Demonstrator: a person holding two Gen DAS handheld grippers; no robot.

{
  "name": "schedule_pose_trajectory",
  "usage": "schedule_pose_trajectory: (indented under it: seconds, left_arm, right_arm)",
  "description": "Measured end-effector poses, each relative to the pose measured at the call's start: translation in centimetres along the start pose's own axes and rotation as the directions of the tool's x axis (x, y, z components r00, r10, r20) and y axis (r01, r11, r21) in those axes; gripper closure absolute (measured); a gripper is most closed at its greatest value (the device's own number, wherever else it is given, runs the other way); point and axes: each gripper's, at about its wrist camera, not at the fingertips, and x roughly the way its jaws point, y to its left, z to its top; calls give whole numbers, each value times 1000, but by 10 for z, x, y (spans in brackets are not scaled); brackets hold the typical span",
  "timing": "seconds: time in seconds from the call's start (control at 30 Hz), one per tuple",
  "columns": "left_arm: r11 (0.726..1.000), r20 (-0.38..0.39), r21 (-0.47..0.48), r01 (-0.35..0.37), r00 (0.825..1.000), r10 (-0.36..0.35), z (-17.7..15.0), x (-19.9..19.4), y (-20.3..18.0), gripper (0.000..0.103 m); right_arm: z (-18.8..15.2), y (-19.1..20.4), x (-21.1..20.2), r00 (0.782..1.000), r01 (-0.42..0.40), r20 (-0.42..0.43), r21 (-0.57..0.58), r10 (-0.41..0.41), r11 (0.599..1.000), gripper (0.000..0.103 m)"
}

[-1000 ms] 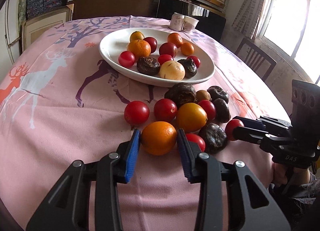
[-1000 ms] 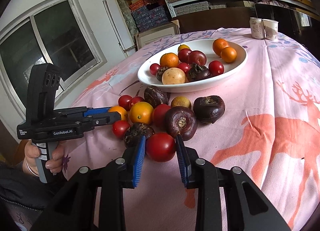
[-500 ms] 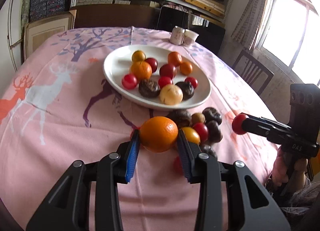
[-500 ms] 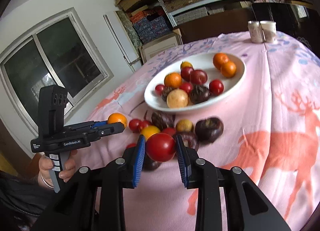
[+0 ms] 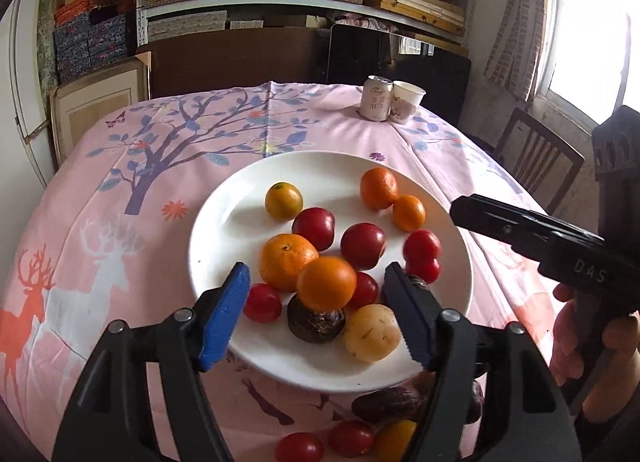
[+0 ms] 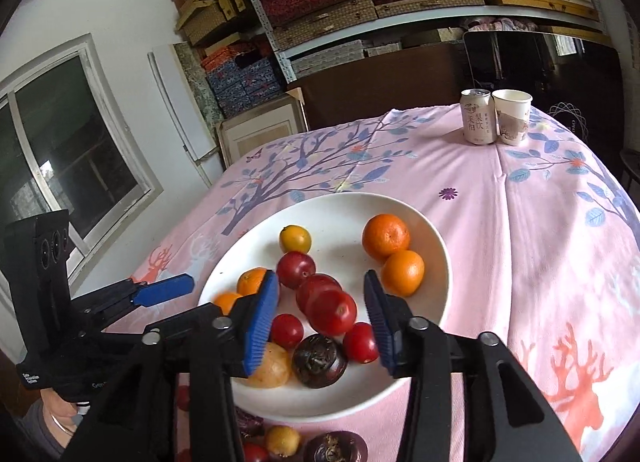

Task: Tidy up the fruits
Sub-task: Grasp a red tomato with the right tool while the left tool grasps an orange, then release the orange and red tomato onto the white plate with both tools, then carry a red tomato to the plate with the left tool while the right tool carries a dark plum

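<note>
A white plate [image 5: 212, 229] holds several oranges, red tomatoes, dark round fruits and a pale one. My left gripper [image 5: 317, 266] hangs over the plate's near side. Its jaws are opening, and an orange [image 5: 326, 283] lies loose between the blue pads, on top of a dark fruit [image 5: 316, 320]. My right gripper [image 6: 321, 274] is over the same plate [image 6: 344, 221], jaws opening, with a red tomato [image 6: 334, 312] free between its pads among the other fruit. The right gripper's fingers [image 5: 500, 221] come in from the right in the left wrist view.
A drink can [image 5: 375, 97] and a paper cup [image 5: 408, 101] stand at the table's far side. Loose tomatoes and dark fruits [image 5: 348, 438] lie on the pink cloth near the front edge. A wooden chair [image 5: 536, 157] stands at the right; shelves fill the back wall.
Both grippers lifted their fruit off the cloth and carried it forward over the plate. Their jaws have since parted, freeing the orange and the tomato.
</note>
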Motion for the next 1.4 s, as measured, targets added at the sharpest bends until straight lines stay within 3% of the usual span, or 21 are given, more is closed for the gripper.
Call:
schedule_pose_trajectory:
  seconds: [0.3,0.5,0.67,0.8,0.9,1.0,1.27,1.4]
  left_arm:
    - [997,-31,75,-22,999,25,-68,-42,16,35]
    - [991,-92,114,-66,993,77,-102,-37,22,40]
    - [987,-96,158,-35,994,50,-103,-35,7,53]
    - [974,-91,225,-28,995,50,-109,-32,-9,55]
    - [980,-101,199,19,995,2,-107,-29,-3,56]
    - [980,-119,189,65,992,-43,-109,-29,-2,66]
    - [978,-128,190,83,990,-59,-119,-37,5,67]
    - [972,-150,233,34,989,1,-114,-25,-2,66]
  right_arm:
    - [-61,4,-44,999,-34,-19,-30,33,999,54]
    - [-95,-1,-59,999,-32,-4,-13,32,999,54]
    - [-97,-3,-61,999,-43,11,-8,43,999,54]
    - [-98,-8,-66,997,-74,29,3,74,997,54]
    - [-99,-4,-66,996,-84,26,-18,84,996,54]
    - [-102,5,-67,994,-110,6,-72,111,991,54]
    - [-105,17,-66,989,-149,-41,-128,145,981,54]
    - [-106,17,-65,988,-149,-49,-118,144,982,54]
